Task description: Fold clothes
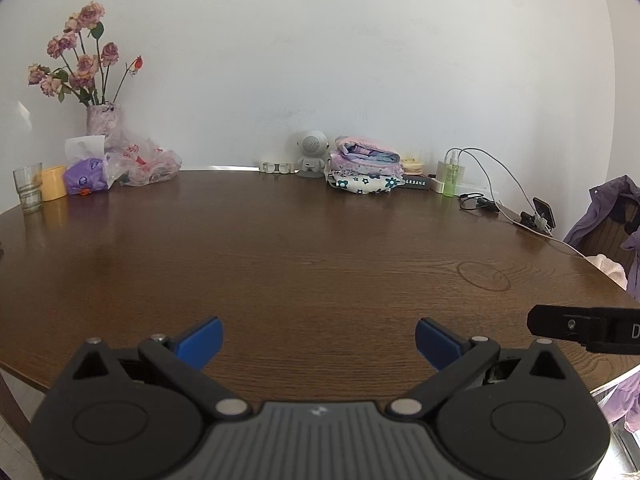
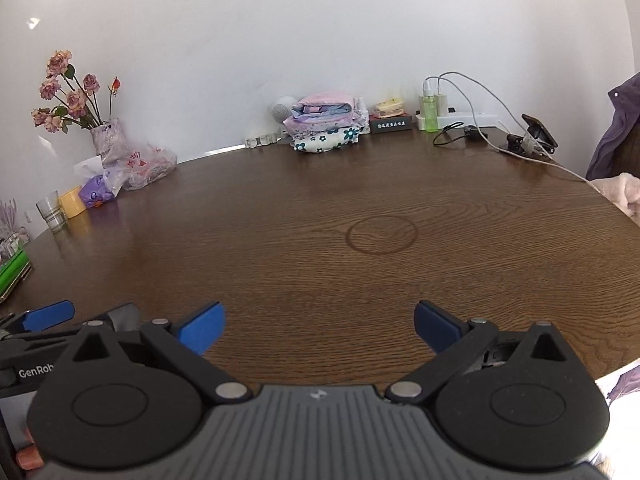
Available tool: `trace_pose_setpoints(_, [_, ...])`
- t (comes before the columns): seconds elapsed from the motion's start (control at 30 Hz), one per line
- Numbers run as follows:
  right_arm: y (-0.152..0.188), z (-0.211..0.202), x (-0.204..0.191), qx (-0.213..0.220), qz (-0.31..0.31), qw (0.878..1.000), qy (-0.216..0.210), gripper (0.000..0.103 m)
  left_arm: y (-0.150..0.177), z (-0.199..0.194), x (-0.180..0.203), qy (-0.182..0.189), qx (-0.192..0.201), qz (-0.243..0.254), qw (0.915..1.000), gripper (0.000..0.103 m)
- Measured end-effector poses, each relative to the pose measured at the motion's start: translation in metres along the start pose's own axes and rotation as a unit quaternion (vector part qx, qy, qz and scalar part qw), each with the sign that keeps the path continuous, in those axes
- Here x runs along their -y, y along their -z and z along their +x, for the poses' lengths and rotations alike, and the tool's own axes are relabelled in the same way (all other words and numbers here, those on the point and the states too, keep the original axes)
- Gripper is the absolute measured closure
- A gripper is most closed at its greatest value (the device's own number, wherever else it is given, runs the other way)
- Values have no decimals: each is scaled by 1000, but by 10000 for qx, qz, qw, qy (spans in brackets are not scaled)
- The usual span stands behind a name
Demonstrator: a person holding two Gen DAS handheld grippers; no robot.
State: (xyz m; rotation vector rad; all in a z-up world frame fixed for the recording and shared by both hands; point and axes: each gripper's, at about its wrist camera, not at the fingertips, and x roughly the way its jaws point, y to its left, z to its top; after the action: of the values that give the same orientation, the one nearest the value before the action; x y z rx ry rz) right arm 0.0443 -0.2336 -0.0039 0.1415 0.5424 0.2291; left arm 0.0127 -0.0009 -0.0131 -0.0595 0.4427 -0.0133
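Folded clothes [image 1: 362,170] sit stacked at upper centre; my left gripper [image 1: 318,340] and right gripper [image 2: 319,326] gape empty, risking toppling them.

The table [image 2: 320,200] is shown as dark wood-grain with a slight sheen. Folded clothes [image 1: 362,170] are seen as soft printed cloth. The left gripper [image 1: 319,338] is formed of matt black plastic, blue pads [image 1: 204,340] and bright metal pins.

Both wrist views look low across the table [image 1: 320,240] toward the wall; side by side.
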Motion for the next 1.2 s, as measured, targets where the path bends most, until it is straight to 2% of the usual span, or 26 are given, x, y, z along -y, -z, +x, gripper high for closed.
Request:
trace_pose_setpoints(0.3, [0, 1, -4, -13, -39, 9999, 121, 0, 0, 0, -2, 54, 66, -59, 9999, 0])
trace_pose_setpoints(0.43, [1, 2, -6, -24, -83, 9999, 51, 0, 0, -1, -2, 53, 104, -55, 9999, 0])
trace_pose_setpoints(1.2, [5, 11, -8, -135, -162, 9998, -18, 0, 4, 5, -2, 120, -44, -50, 9999, 0])
